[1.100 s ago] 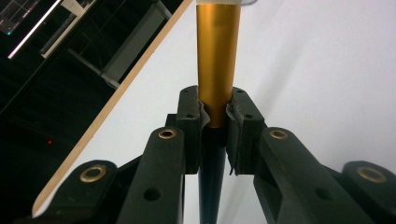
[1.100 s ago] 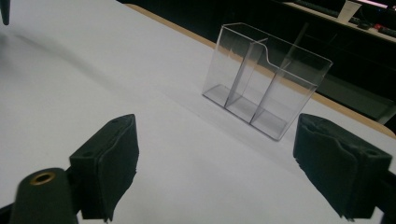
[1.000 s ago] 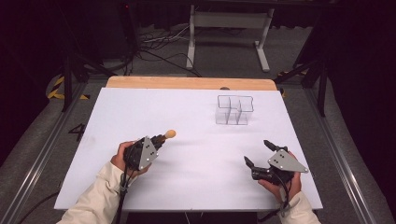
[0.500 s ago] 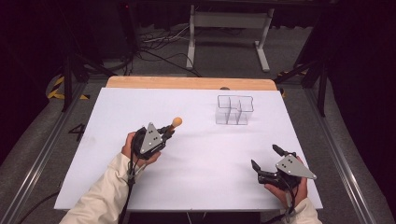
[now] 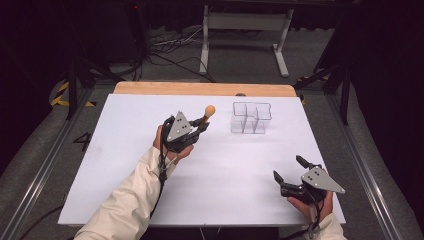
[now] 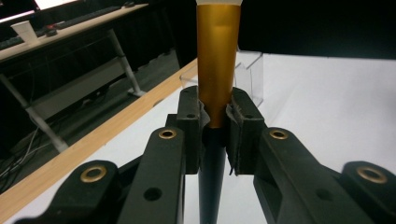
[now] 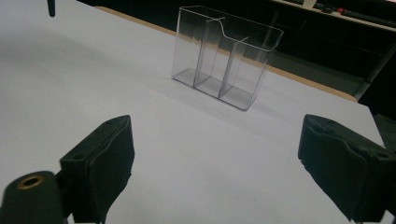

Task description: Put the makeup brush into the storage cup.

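A slim tool with a gold upper shaft (image 6: 217,60) and a black tapered handle is clamped between my left gripper's (image 6: 215,119) pads. In the high view that left gripper (image 5: 201,123) hangs above the white table's middle, and the tool's round orange end (image 5: 209,110) points toward the clear three-compartment holder (image 5: 251,118). The holder (image 6: 249,70) stands just beyond the tool. My right gripper (image 5: 288,168) rests open near the table's front right corner, nothing between its pads (image 7: 109,163). Ahead of it stands the holder (image 7: 224,56), upright and empty.
The white table top (image 5: 115,165) has a wooden strip (image 5: 200,89) along its far edge. Dark floor with cables and a metal table frame (image 5: 240,30) lies beyond. Metal rails run along both sides of the table.
My left gripper has risen and carried the tool away from the person and to the right, closer to the clear holder. The right gripper has hardly shifted.
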Available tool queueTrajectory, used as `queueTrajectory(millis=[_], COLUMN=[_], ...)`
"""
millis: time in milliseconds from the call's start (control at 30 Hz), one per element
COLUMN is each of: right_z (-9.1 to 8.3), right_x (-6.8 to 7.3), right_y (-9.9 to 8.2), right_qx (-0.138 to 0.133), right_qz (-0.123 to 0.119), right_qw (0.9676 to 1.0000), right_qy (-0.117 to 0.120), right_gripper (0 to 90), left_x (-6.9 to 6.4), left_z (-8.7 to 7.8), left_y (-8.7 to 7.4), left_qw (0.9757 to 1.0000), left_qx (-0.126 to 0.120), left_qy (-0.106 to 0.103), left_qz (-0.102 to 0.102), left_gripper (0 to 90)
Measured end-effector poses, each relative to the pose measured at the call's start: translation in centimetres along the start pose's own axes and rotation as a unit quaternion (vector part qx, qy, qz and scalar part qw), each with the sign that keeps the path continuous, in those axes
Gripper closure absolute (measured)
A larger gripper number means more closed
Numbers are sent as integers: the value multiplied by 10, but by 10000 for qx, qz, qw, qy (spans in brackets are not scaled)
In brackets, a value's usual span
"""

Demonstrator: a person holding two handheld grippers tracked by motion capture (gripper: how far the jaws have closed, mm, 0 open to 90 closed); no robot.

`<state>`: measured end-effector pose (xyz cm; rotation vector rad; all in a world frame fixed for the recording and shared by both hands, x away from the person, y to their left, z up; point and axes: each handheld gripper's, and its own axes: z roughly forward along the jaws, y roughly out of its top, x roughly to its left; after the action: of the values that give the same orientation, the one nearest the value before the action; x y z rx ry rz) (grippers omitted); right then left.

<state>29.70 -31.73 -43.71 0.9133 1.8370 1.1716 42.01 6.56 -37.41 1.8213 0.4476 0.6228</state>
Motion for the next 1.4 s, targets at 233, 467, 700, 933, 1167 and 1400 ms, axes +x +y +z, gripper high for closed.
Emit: queueTrajectory(millis=[233, 467, 700, 933, 1167, 1400], right_z=[2, 3, 5, 6, 6, 5], right_x=[0, -1, -1, -2, -2, -4], right_y=[0, 0, 0, -1, 0, 0], right_qx=[-63, -71, -105, -129, -139, -194], right_qz=[64, 76, 77, 92, 105, 163], right_qw=[10000, 9999, 9999, 9998, 9998, 9996], right_qy=[34, 53, 71, 94, 127, 128], right_gripper=[116, 115, 115, 115, 118, 118], left_x=[2, 9, 14, 6, -4, -7], left_z=[21, 44, 65, 94, 124, 151], left_y=[16, 30, 49, 66, 79, 84], left_qw=[9989, 9960, 9929, 9897, 9889, 9871], left_qx=[-327, -586, -814, -909, -909, -967], left_qy=[-215, -404, -565, -889, -1008, -1067], left_qz=[-256, -537, -654, -659, -608, -696], left_gripper=[775, 775, 776, 775, 776, 775])
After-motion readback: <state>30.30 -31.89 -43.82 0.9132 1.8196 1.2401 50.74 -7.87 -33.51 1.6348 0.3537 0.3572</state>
